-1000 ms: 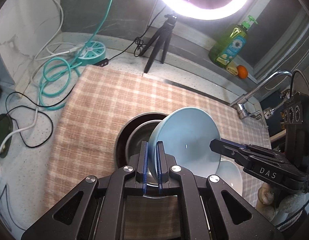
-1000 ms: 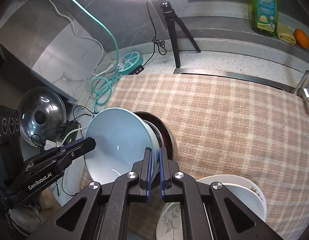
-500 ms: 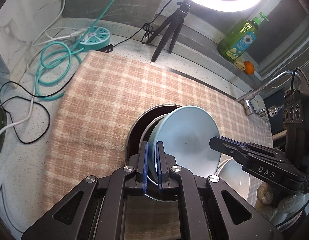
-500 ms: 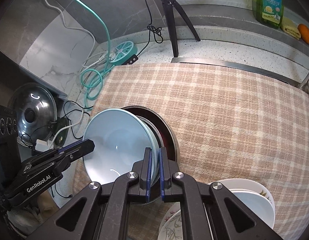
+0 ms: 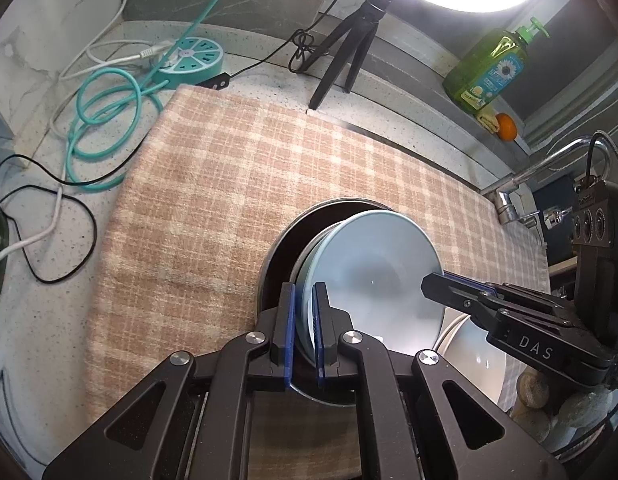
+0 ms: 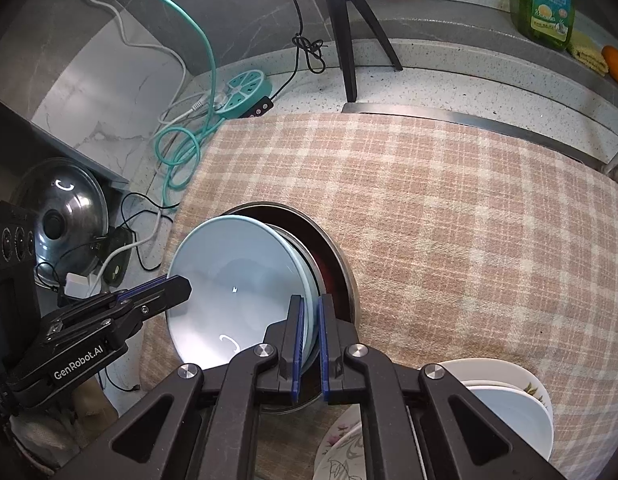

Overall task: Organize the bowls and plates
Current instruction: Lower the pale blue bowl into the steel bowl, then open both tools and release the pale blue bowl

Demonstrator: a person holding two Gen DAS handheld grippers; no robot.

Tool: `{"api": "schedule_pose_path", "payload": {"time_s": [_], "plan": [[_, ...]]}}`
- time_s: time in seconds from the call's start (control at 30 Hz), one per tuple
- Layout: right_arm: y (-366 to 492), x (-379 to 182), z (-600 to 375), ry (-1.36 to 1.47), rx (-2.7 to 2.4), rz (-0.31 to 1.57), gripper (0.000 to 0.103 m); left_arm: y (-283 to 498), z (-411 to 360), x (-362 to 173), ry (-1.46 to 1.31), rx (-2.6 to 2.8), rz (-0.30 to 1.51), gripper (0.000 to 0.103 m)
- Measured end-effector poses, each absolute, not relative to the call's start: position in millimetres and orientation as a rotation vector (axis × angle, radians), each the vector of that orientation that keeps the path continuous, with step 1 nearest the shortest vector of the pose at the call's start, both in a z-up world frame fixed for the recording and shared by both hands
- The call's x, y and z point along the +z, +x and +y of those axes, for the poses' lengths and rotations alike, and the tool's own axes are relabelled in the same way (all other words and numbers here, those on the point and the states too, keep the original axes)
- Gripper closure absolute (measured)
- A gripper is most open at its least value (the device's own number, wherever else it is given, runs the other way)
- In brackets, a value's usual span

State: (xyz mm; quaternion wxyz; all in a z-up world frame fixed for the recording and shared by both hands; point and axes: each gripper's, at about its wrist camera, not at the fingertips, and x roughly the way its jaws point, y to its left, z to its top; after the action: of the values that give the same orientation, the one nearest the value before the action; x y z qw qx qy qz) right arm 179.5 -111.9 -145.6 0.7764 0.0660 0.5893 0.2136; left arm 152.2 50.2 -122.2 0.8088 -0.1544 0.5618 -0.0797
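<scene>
Pale blue bowl (image 5: 373, 276) held tilted over a steel basin (image 5: 287, 236) on the checked cloth (image 5: 213, 184) — pinched at two opposite points of its rim. Left gripper (image 5: 305, 300) clamped on the rim's left edge, blue pads either side of the thin wall. Right gripper (image 6: 308, 312) clamped likewise on the rim's right edge. Inside the basin, a dark red lining (image 6: 329, 268) showing at the far side, and under the blue bowl another grey metal rim (image 5: 309, 252) nested within. Whether the blue bowl touches that rim, cannot tell. Near right on the cloth, a small stack — white bowl (image 6: 513, 412) seated in a flowered plate (image 6: 529, 384), with a second patterned plate (image 6: 341, 456) just left of it. Nothing visible inside the blue bowl except glare. Beyond the cloth at far left, a teal power hub (image 5: 193, 60) with coiled cable.
</scene>
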Motion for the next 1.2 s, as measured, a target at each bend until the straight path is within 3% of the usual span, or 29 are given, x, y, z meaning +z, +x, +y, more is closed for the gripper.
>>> {"api": "schedule_pose_path", "payload": {"time_s": [0.67,0.83,0.9,0.97,1.2], "plan": [[180.0,-134.3,-116.4,0.148,0.488,1.242,0.094,154.1,53.4,-105.4,-0.284,-0.152,1.154,0.092],[176.4,-125.2,-120.0,0.134,0.490,1.215,0.090,147.8,60.6,-99.5,-0.280,-0.143,1.130,0.086],[173.5,-121.9,-122.1,0.133,0.492,1.199,0.088,142.0,64.4,-97.0,-0.279,-0.134,1.111,0.080],[169.2,-117.2,-125.1,0.138,0.495,1.176,0.083,134.5,68.9,-94.8,-0.288,-0.127,1.090,0.067],[152.5,-103.4,-144.9,0.169,0.472,1.067,0.076,108.6,86.6,-100.7,-0.369,-0.084,1.052,0.060]]}}
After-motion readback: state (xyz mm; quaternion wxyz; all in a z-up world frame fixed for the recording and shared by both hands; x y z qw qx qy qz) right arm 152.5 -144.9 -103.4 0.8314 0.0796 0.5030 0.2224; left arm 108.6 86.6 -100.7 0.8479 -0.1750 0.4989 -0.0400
